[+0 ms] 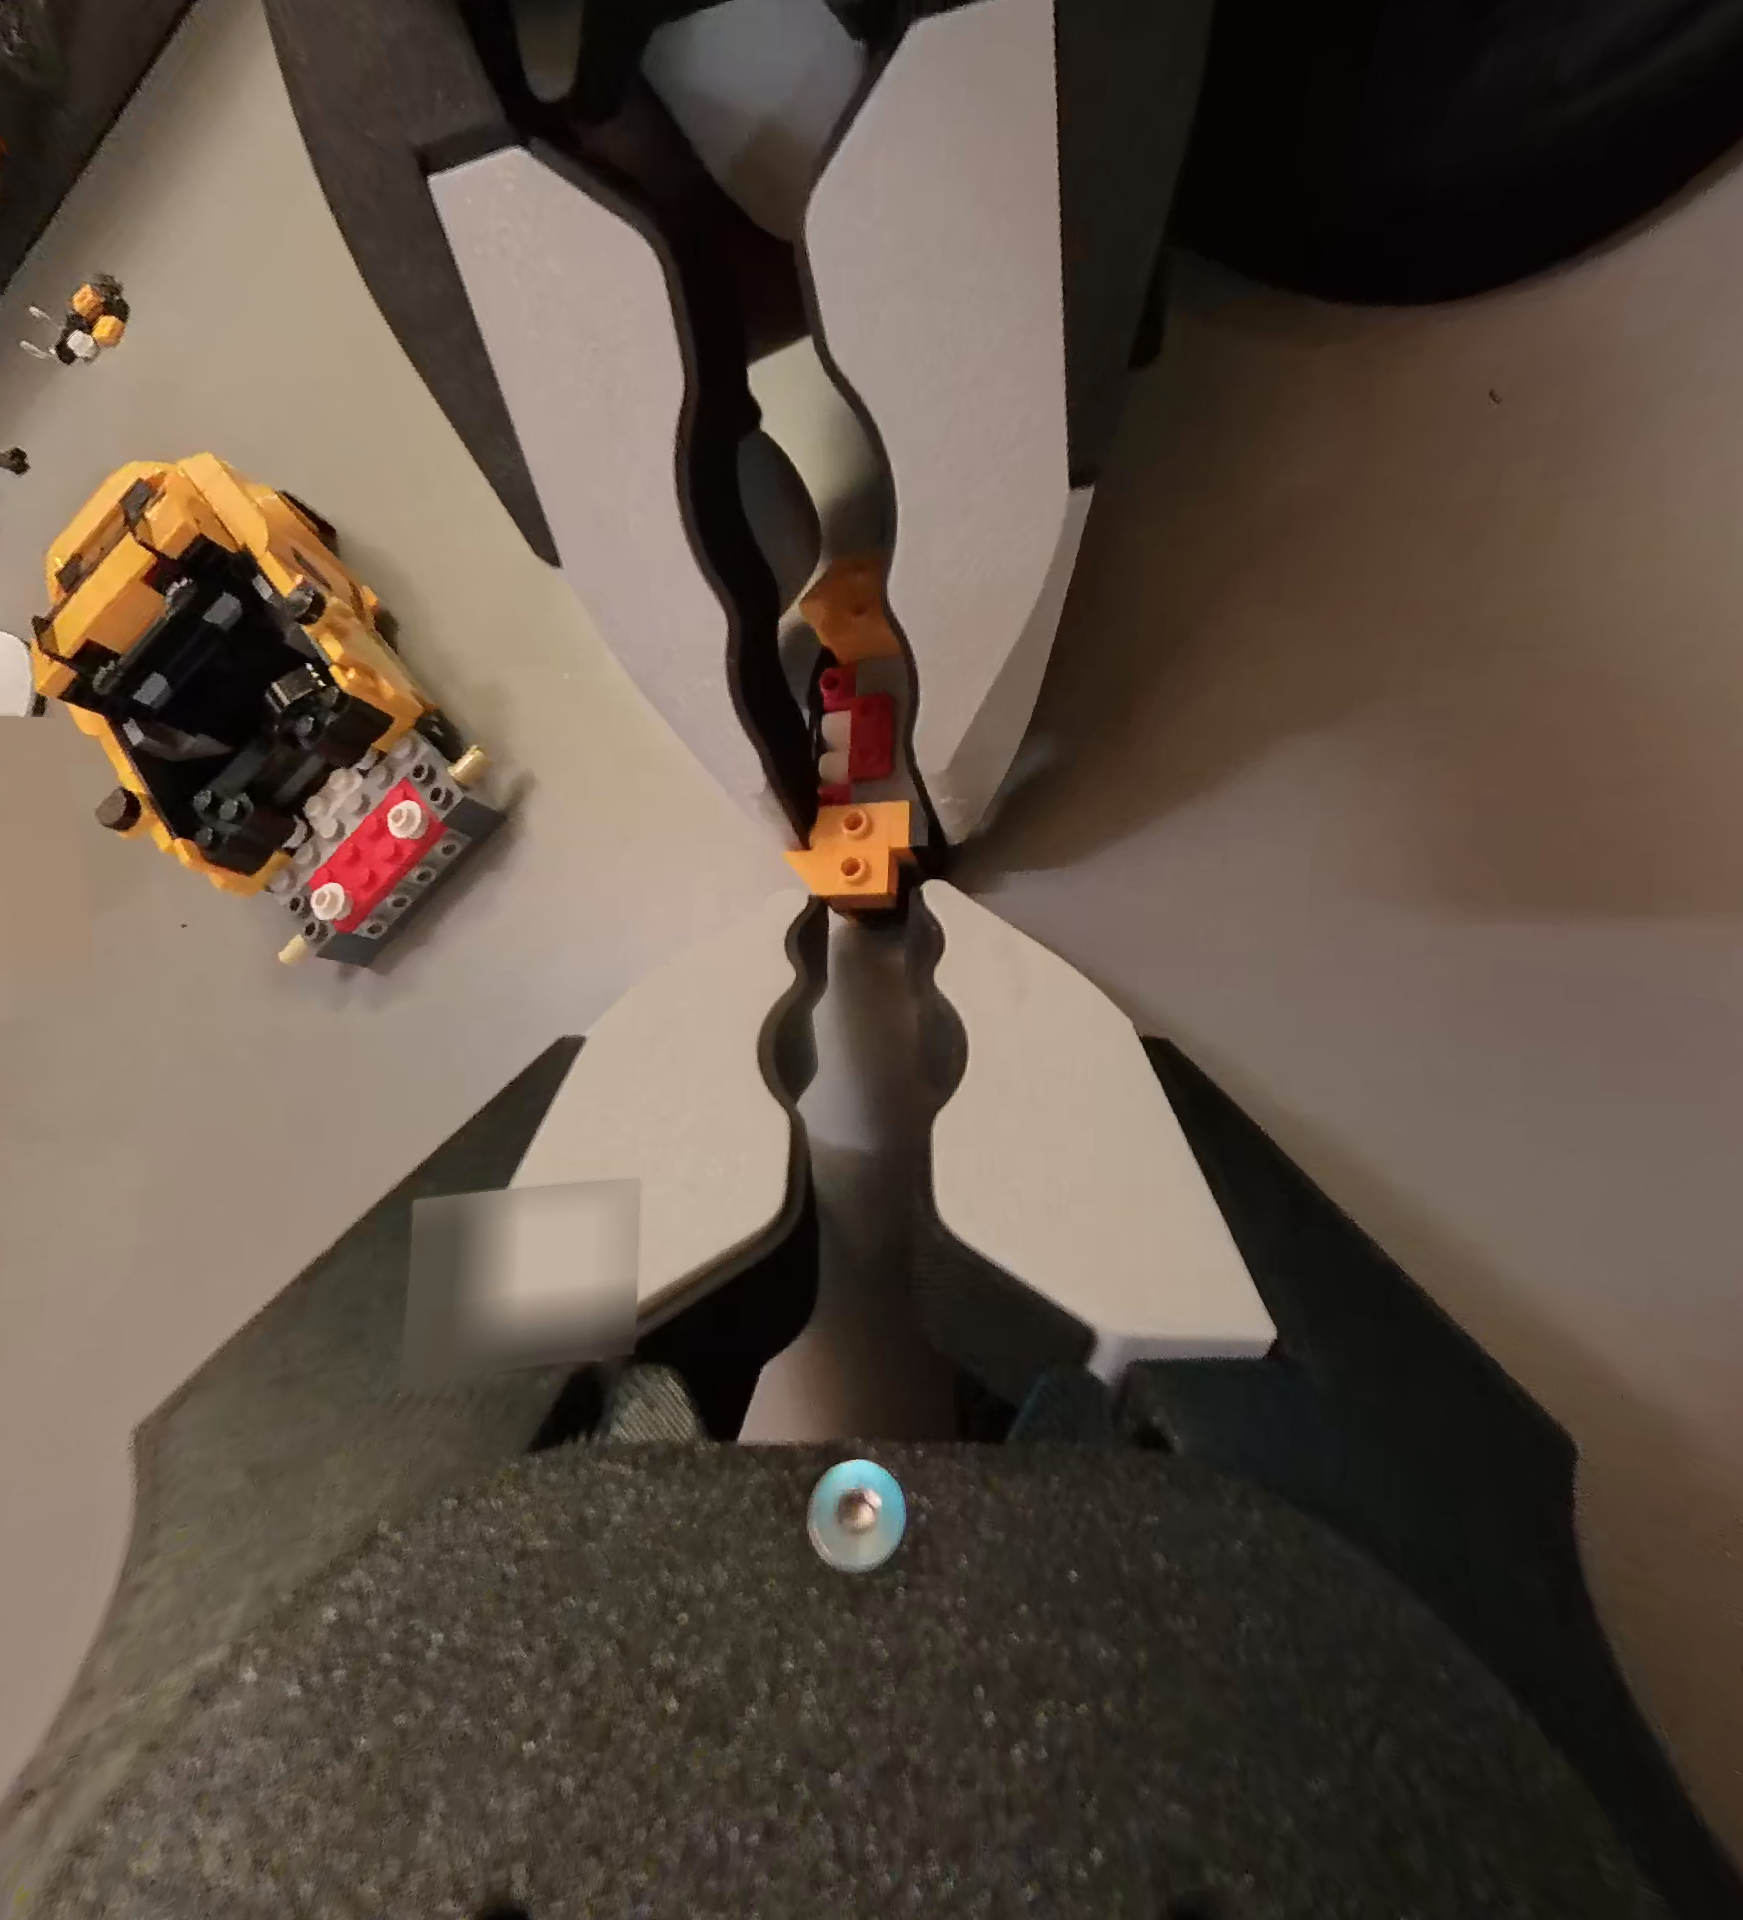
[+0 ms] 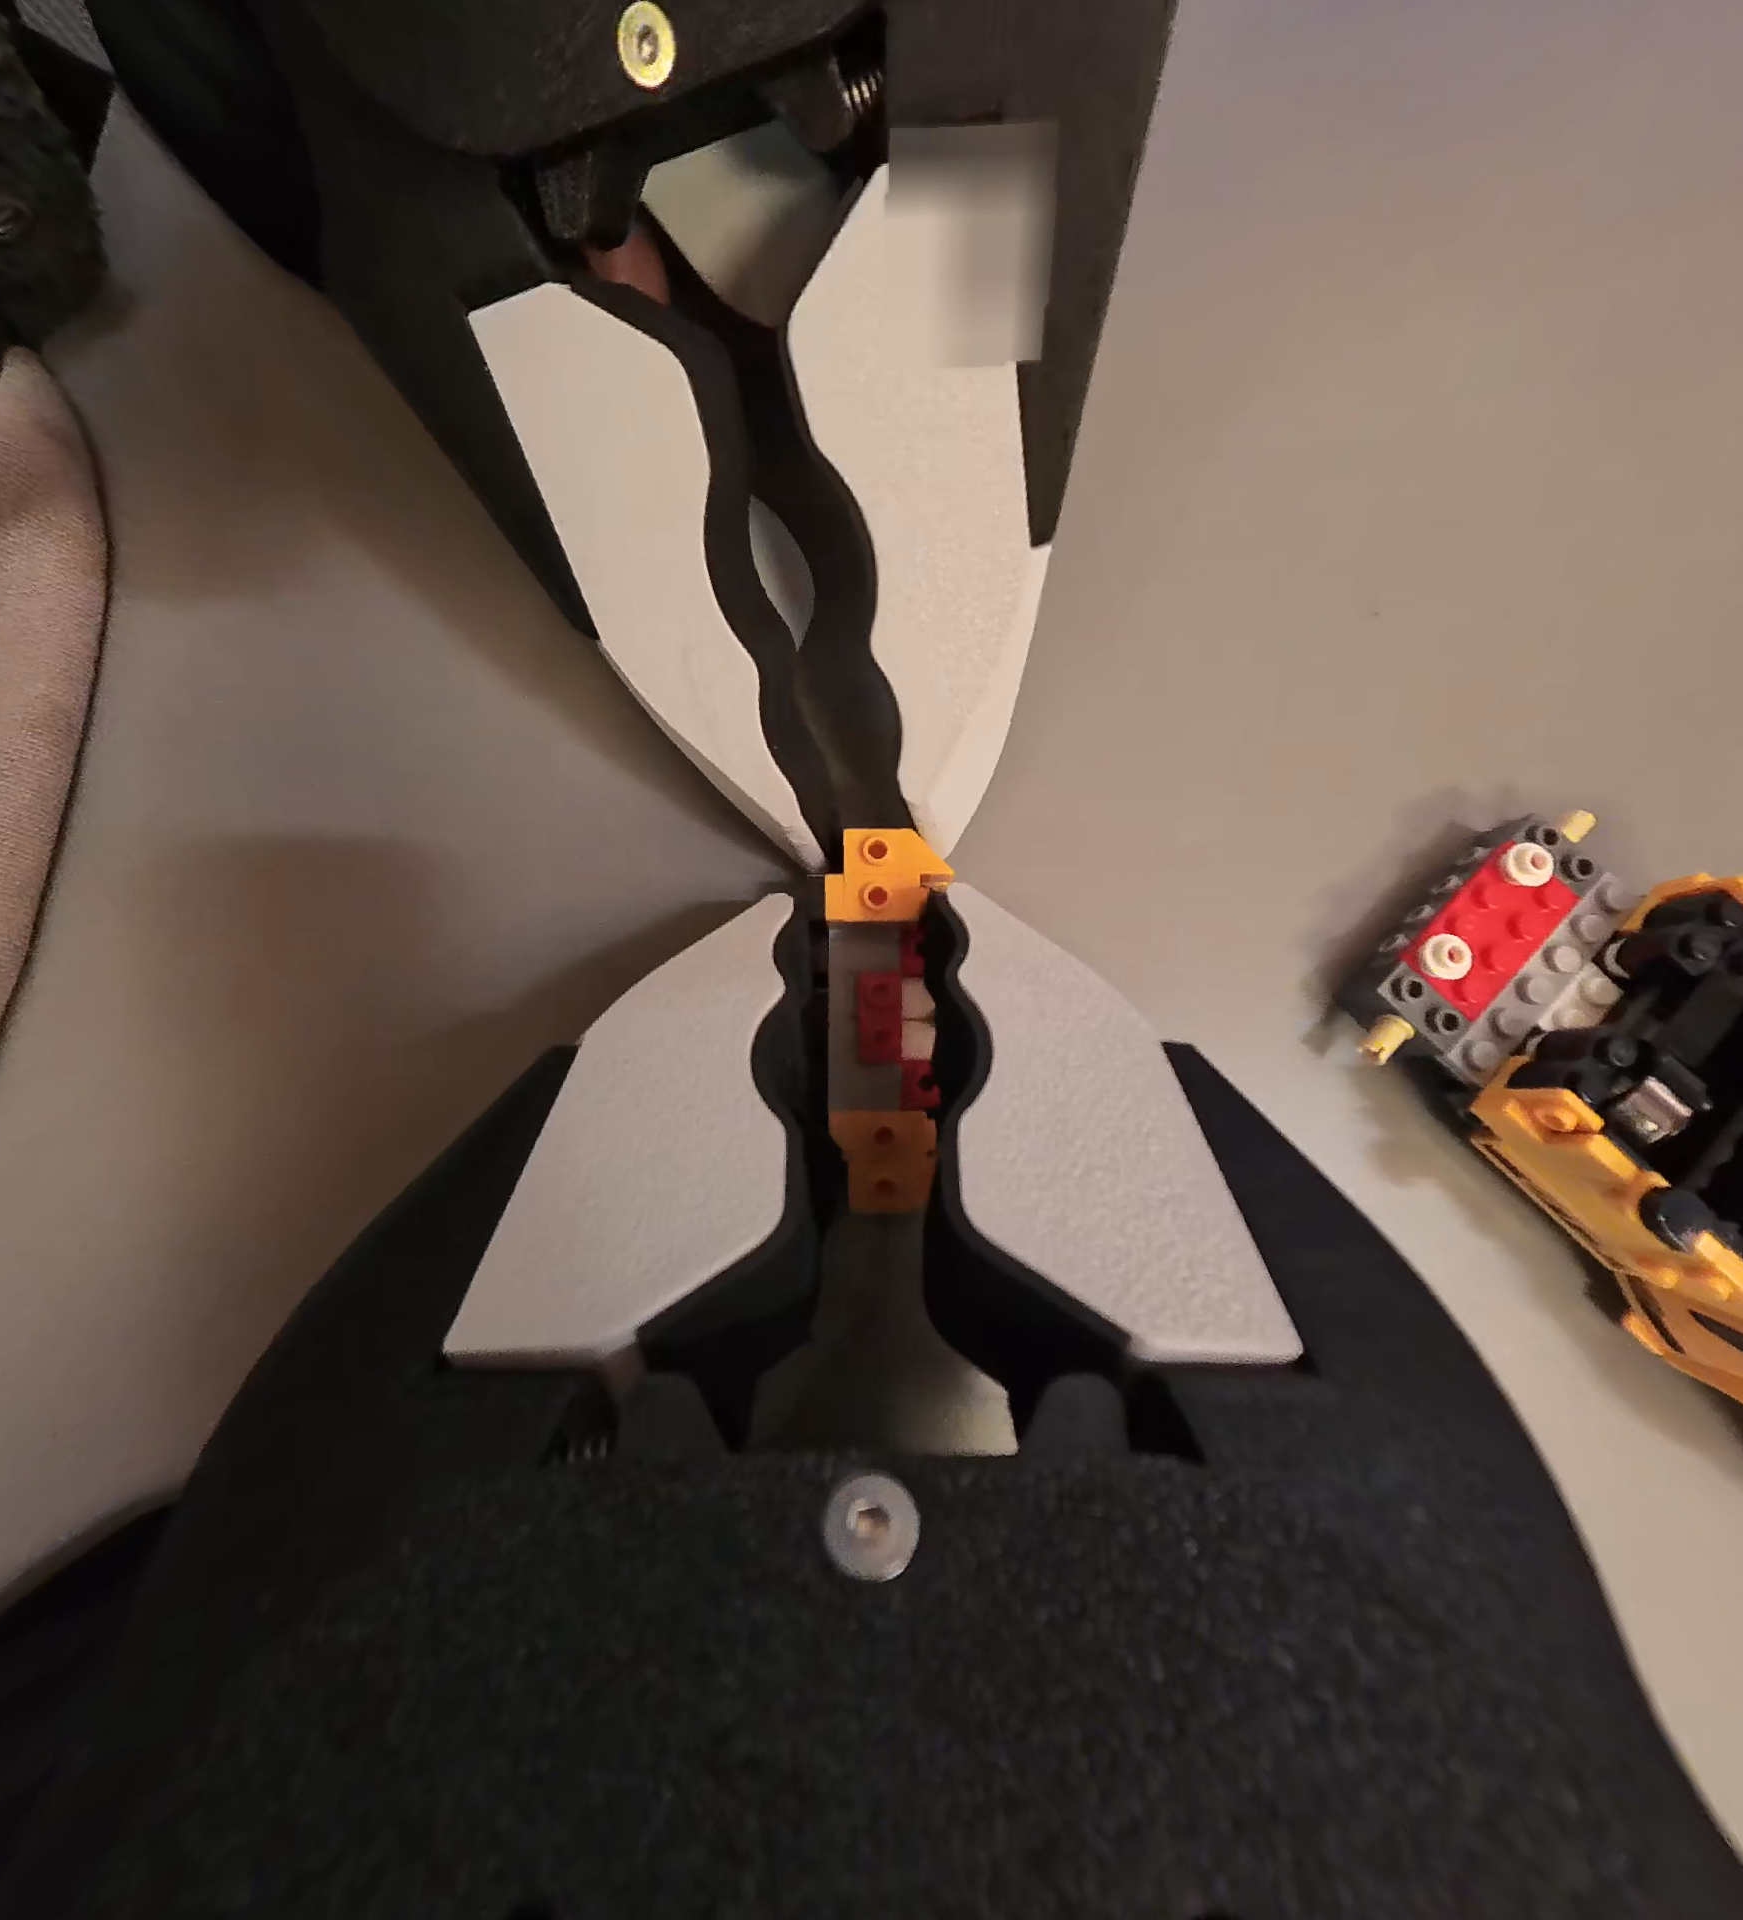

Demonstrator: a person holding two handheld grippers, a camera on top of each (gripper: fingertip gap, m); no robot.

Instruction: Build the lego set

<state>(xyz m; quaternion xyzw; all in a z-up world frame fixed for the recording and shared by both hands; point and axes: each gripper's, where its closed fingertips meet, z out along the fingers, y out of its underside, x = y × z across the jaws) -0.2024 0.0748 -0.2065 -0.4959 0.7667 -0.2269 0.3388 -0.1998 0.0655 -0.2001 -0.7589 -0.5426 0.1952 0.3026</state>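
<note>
- Lego sub-assembly (image 2: 882, 1049): narrow strip of orange, red, white and grey bricks, held in the air above the desk (image 2: 431, 831), between the two tools, which meet tip to tip.
- Right tool (image 2: 872, 1060): closed on the sub-assembly, pads clamped along both long sides; orange end bricks stick out past the fingertips.
- Left tool (image 1: 862, 914): nearly closed, tips pinching the orange end brick (image 1: 851, 847) of the same strip. Jaw gap behind the tips is empty.
- In the right wrist view the left tool enters from the top, tips touching that orange end.
- Lego car (image 1: 223, 707): orange and black body, grey chassis with a red plate and two white round studs, lying on the desk well apart from the tools, untouched.
- Loose small pieces (image 1: 82, 317) sit on the desk beyond the car in the left wrist view; too small to identify.
- Desk: plain grey surface; edges not clearly visible.
</note>
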